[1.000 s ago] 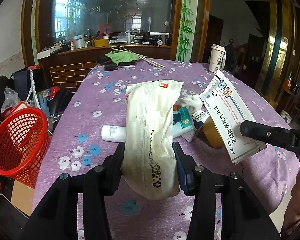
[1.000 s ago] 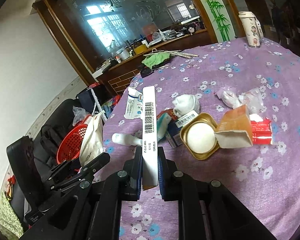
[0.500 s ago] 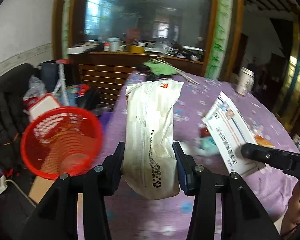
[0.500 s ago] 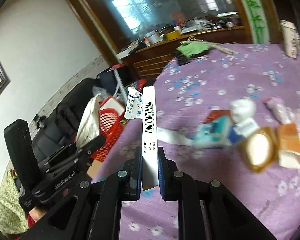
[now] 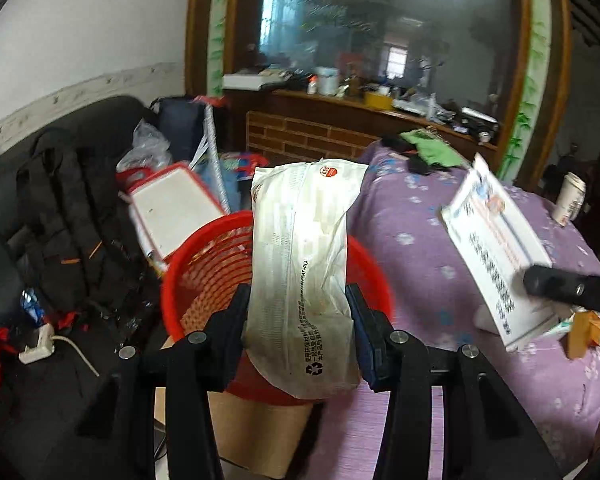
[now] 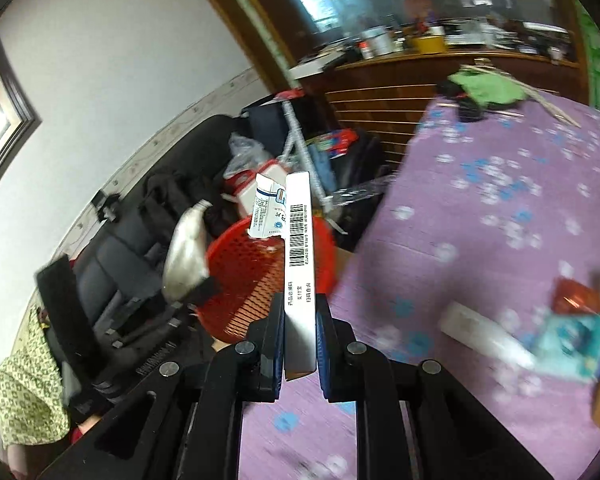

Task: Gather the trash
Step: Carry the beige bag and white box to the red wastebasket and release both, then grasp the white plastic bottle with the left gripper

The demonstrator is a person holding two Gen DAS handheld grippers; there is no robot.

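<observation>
My left gripper (image 5: 298,312) is shut on a crumpled white plastic bag (image 5: 300,264) and holds it upright in front of a red mesh basket (image 5: 204,276) that stands beside the table. My right gripper (image 6: 300,320) is shut on a flat white medicine box (image 6: 298,248) with a barcode, its far end over the same basket (image 6: 252,280). The box also shows in the left wrist view (image 5: 496,256), and the bag with the left gripper in the right wrist view (image 6: 186,252).
A purple flowered tablecloth (image 6: 500,200) covers the table, with a white tube (image 6: 484,336), a teal packet (image 6: 568,340) and a red wrapper (image 6: 576,296) on it. A dark sofa (image 5: 40,200) with bags stands to the left. A cardboard box (image 5: 256,428) sits under the basket.
Both grippers have swung left, away from the trash on the table, toward the red basket. The basket is now close and centred behind the bag and the box.
</observation>
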